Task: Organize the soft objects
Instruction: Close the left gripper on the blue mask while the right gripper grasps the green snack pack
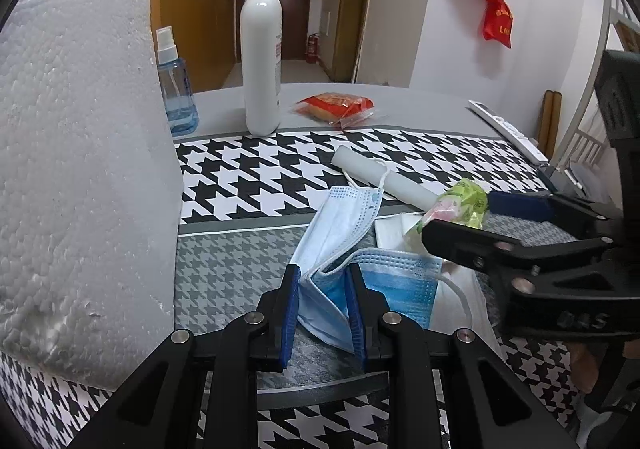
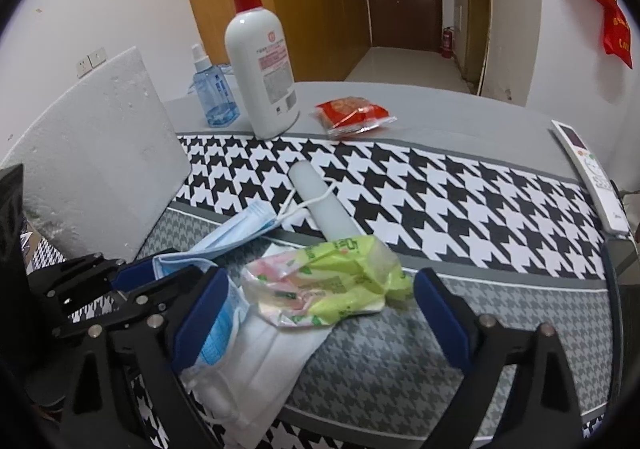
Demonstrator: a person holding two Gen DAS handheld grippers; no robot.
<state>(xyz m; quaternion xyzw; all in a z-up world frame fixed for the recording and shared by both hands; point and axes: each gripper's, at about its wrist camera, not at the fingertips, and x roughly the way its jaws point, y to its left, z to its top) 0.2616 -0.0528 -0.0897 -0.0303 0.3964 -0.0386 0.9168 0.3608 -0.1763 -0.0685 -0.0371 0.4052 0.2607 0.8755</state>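
Evidently the left gripper (image 1: 324,309) pinches the blue mask (image 1: 340,225), lifting it clear. Near the table's (image 2: 460,117) front edge, the right gripper (image 2: 320,313) straddles the green tissue pack (image 2: 340,273), unclenched.

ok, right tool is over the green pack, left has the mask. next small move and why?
Probably close the right tool on the green tissue pack: the pack lies between its open pads, not yet pressed, on a white mask. The left tool is already clamped on the blue mask, so it should hold.
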